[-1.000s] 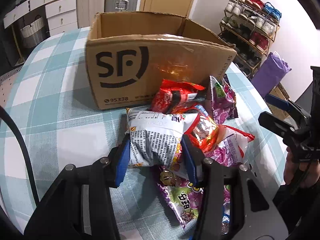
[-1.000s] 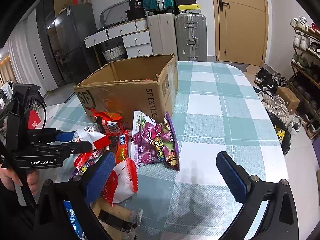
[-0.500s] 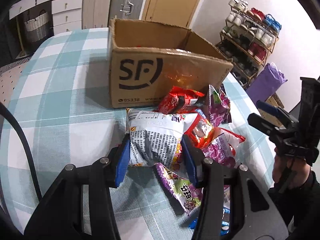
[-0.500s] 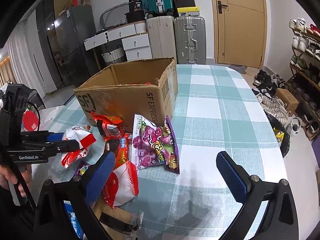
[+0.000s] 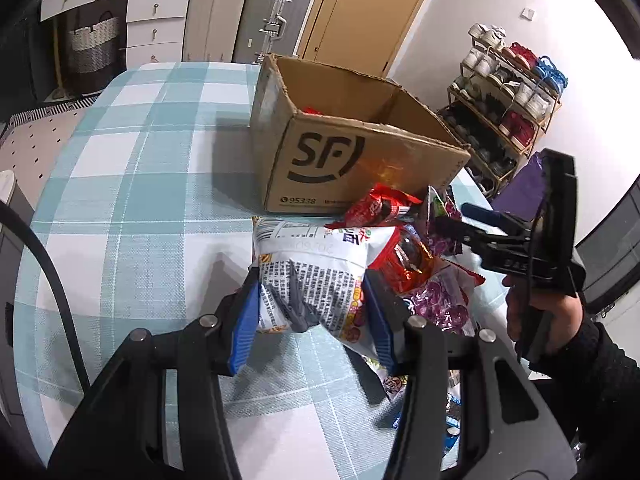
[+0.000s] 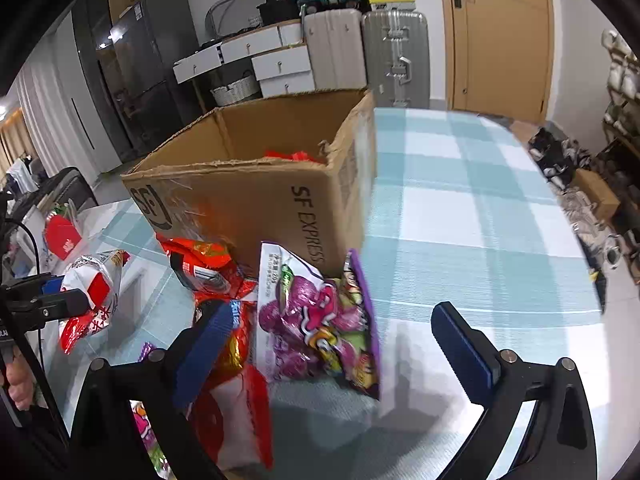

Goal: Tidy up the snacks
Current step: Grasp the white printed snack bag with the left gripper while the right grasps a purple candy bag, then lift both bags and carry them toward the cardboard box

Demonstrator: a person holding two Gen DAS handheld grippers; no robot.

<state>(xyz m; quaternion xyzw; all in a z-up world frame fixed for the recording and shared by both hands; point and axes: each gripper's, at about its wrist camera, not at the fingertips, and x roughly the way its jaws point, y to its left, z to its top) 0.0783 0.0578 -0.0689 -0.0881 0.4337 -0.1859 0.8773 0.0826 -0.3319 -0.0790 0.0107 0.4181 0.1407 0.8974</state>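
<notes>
Left gripper [image 5: 310,316] is clenched on a white printed snack bag [image 5: 316,276], lifted clear of the checked tablecloth [image 5: 132,184], in front of the SF cardboard box [image 5: 352,160] and not yet over it. Right gripper [image 6: 340,344] is closing with nothing gripped; the purple candy bag [image 6: 316,316] lies between its jaws, just before the box. Progress: something red already sits in the box [image 6: 288,156]; several packets remain piled before it. Most of the box floor is hidden; lower packets are cut off.
</notes>
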